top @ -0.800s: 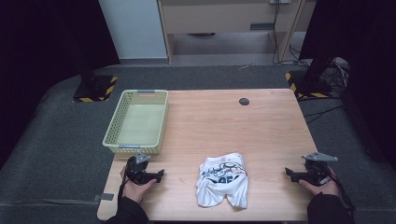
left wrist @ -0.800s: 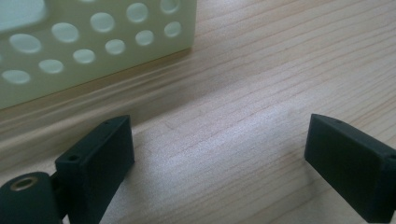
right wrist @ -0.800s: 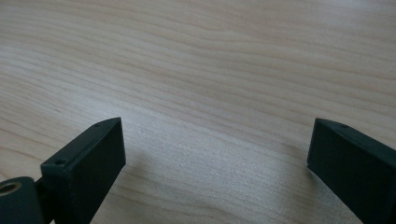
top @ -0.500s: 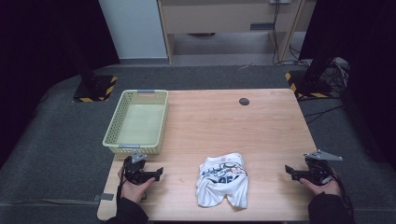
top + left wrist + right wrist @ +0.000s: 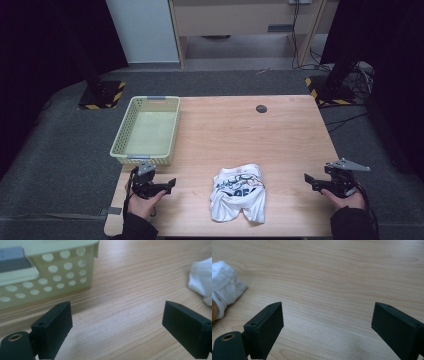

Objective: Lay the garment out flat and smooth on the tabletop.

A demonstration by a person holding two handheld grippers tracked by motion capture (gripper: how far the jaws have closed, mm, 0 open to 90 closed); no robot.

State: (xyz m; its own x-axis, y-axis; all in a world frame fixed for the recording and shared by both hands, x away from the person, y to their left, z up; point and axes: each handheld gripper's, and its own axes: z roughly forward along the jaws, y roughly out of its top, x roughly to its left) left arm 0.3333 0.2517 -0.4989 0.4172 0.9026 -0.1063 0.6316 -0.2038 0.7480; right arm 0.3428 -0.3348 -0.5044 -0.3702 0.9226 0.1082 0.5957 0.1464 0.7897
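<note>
Wooden surface (image 5: 280, 135) under dim room. Crumpled white shirt (image 5: 238, 192) near front edge, midway between tools. Left tool (image 5: 165, 185) spread, empty, beside basket (image 5: 125, 145). Right tool (image 5: 311, 180) spread, empty, well apart from shirt.

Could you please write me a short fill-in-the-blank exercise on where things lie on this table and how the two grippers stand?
1. The crumpled shirt lies on the table between the two ____.
2. The jaws of the left gripper stand ____, with nothing between them.
3. The basket at the table's left edge is ____ inside.
4. The right gripper points toward the ____.

Missing words: grippers; open; empty; shirt
</note>
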